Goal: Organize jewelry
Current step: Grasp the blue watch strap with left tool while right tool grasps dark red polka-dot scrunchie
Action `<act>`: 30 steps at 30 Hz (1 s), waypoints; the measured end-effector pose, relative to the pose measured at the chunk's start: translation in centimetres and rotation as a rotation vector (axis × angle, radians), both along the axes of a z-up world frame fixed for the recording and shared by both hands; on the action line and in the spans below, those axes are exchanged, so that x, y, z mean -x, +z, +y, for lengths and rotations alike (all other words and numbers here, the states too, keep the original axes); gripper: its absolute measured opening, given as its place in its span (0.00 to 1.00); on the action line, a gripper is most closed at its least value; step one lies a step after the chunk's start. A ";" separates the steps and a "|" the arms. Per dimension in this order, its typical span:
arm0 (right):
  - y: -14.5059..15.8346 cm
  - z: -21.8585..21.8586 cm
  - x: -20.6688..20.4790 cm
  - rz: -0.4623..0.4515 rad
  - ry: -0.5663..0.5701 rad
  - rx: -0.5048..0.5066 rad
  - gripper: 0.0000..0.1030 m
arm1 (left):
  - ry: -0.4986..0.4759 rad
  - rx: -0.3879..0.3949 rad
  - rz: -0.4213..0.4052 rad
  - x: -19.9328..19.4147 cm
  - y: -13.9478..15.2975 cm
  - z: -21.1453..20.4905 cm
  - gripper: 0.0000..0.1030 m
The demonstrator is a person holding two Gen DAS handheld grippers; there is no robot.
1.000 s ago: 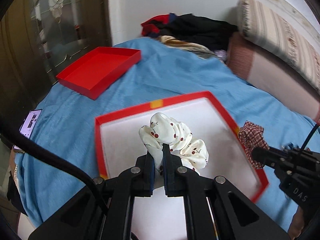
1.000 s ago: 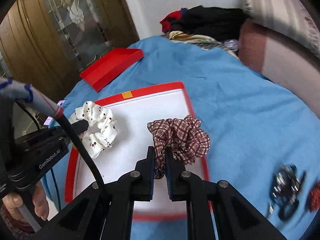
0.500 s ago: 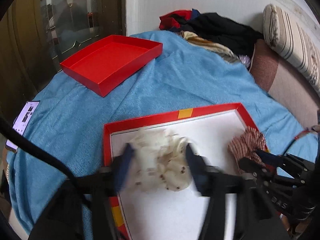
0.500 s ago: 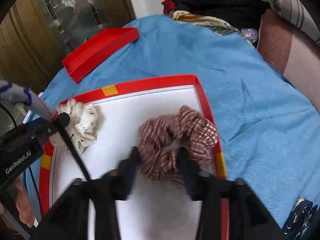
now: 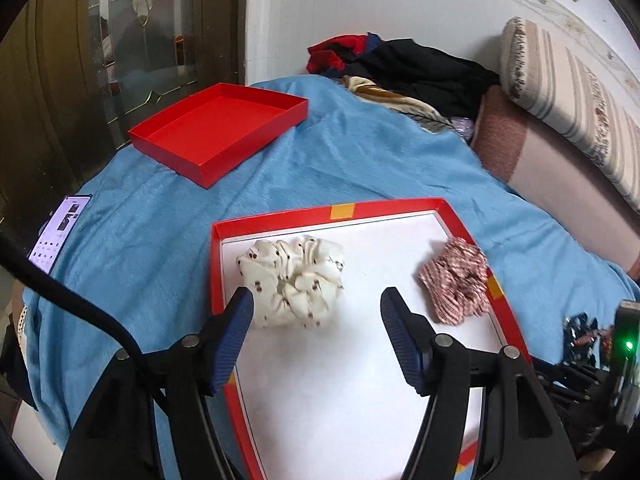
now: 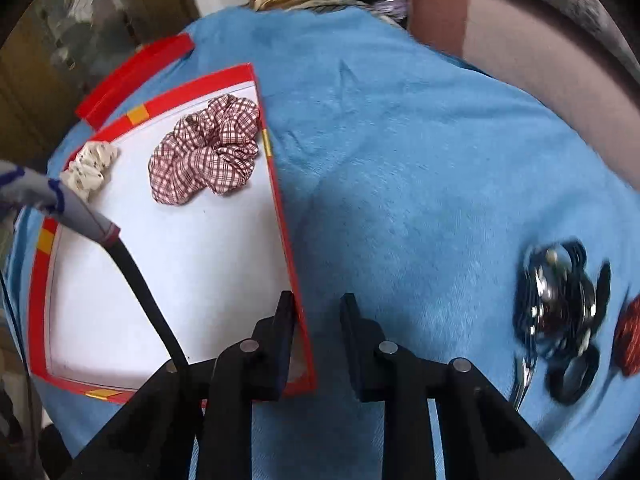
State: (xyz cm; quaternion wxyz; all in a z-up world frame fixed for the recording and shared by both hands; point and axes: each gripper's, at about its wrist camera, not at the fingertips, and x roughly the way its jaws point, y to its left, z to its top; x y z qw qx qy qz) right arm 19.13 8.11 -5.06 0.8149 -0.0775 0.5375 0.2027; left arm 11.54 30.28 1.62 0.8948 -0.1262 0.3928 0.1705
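Now our right hand-held gripper (image 6: 316,312), jaws narrowing and empty, sits nearer the dark jewelry pile (image 6: 560,316) lying rightward near the bed's (image 6: 400,160) edge.

Home bedroom; blue blanket (image 5: 360,168), striped pillow (image 5: 560,80), heaped clothes (image 5: 416,68), glazed wooden door (image 5: 132,40)

A smartphone with a lit screen (image 5: 60,236) sits at the left edge of the fuzzy blue blanket (image 5: 360,172). A heap of black and red clothes (image 5: 404,66) is piled at the far edge, with a striped beige cushion (image 5: 568,92) along the right.
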 end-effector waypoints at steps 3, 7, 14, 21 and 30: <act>0.1 0.3 1.6 0.020 -0.015 0.074 0.24 | -0.015 -0.009 -0.013 0.9 0.7 -1.0 0.63; 0.0 -0.4 3.4 0.074 -0.038 0.059 0.23 | -0.035 -0.009 -0.026 1.7 1.6 -2.1 0.63; 0.2 -1.3 7.4 0.158 -0.018 -0.016 0.23 | -0.075 -0.011 -0.049 3.1 3.4 -4.1 0.63; 1.8 -4.9 9.9 0.108 -0.051 -0.190 0.36 | -0.126 -0.028 -0.046 3.5 4.5 -7.6 0.67; 3.9 -19.6 11.0 -0.043 -0.253 -0.177 0.52 | -0.296 -0.028 -0.002 0.8 3.3 -17.1 0.67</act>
